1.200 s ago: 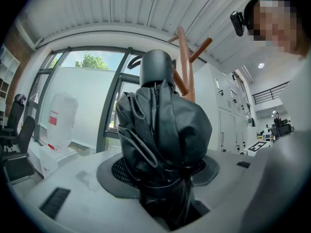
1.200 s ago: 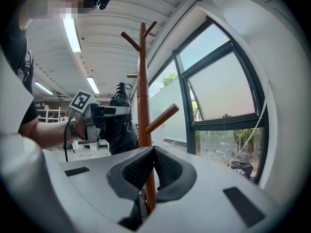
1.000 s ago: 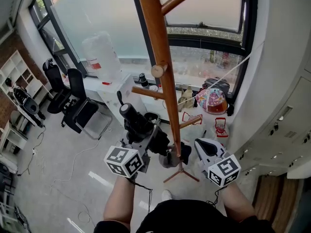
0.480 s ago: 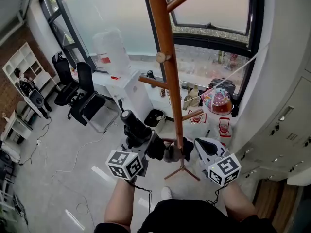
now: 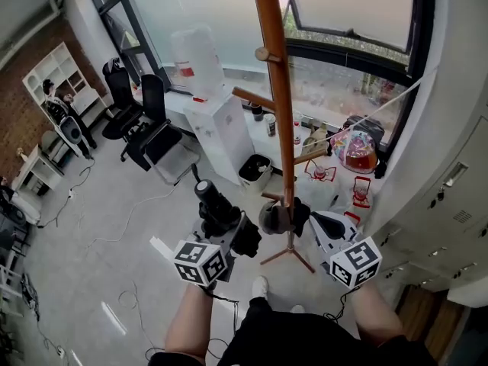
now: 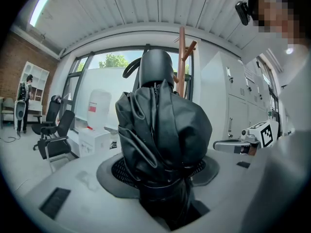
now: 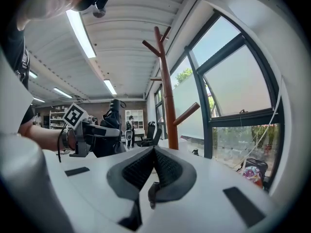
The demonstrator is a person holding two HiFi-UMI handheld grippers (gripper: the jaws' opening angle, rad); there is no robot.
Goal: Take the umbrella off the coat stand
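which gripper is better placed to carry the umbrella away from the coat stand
Left. The left gripper is shut on the umbrella, which the head view shows apart from the coat stand. The right gripper is shut on nothing, close beside the stand's pole.

Bright daylight from window [image 5: 351, 10], ceiling strip light [image 7: 81, 33], fisheye-warped edges

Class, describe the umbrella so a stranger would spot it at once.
Find the tall wooden coat stand by the window. Left of its pole, the left gripper holds the umbrella: a short, folded black bundle, the only thing held.
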